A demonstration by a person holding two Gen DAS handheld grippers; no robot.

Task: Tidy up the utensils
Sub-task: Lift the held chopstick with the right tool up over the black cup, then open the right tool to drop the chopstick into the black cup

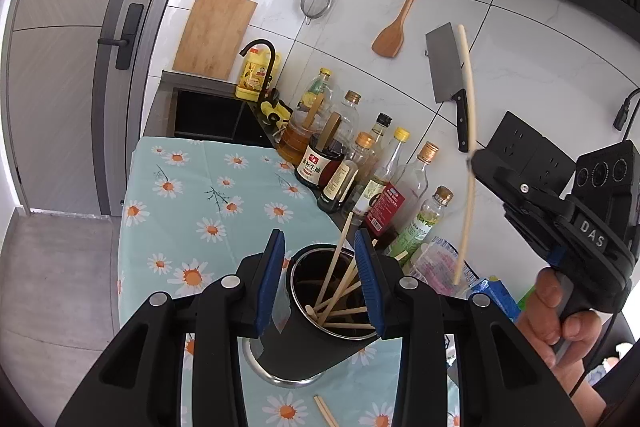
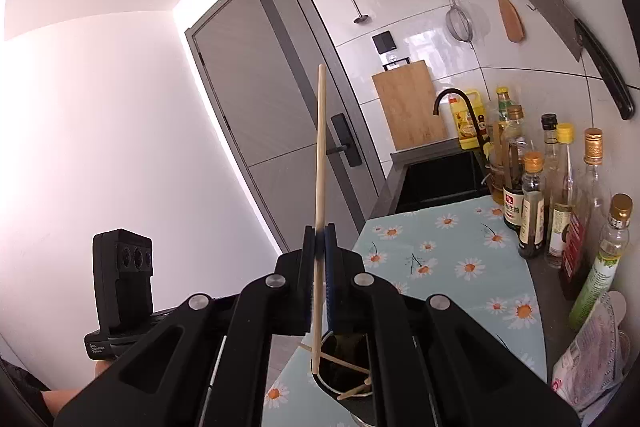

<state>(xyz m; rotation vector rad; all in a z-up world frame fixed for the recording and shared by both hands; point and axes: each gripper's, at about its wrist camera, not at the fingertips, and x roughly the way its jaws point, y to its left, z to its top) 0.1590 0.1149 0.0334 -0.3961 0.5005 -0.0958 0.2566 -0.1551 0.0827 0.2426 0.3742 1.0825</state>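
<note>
A dark metal utensil cup point(image 1: 304, 339) stands on the daisy tablecloth point(image 1: 200, 195) and holds several wooden chopsticks point(image 1: 340, 303). My left gripper point(image 1: 322, 283) is open, its blue pads on either side of the cup's rim. My right gripper point(image 2: 319, 239) is shut on a single pale chopstick point(image 2: 320, 163), held nearly upright with its lower end just above the cup's mouth point(image 2: 344, 367). In the left wrist view the right gripper point(image 1: 478, 157) shows at right, holding that chopstick point(image 1: 468, 155). One more chopstick point(image 1: 326, 411) lies on the cloth by the cup.
Several sauce and oil bottles point(image 1: 360, 167) line the wall side of the counter. A plastic packet point(image 2: 592, 347) lies at the right. A cleaver point(image 1: 450, 79), wooden spatula point(image 1: 394, 31), strainer point(image 1: 316, 3) and cutting board point(image 1: 214, 35) are on the tiled wall. A sink point(image 1: 208, 115) lies beyond the cloth.
</note>
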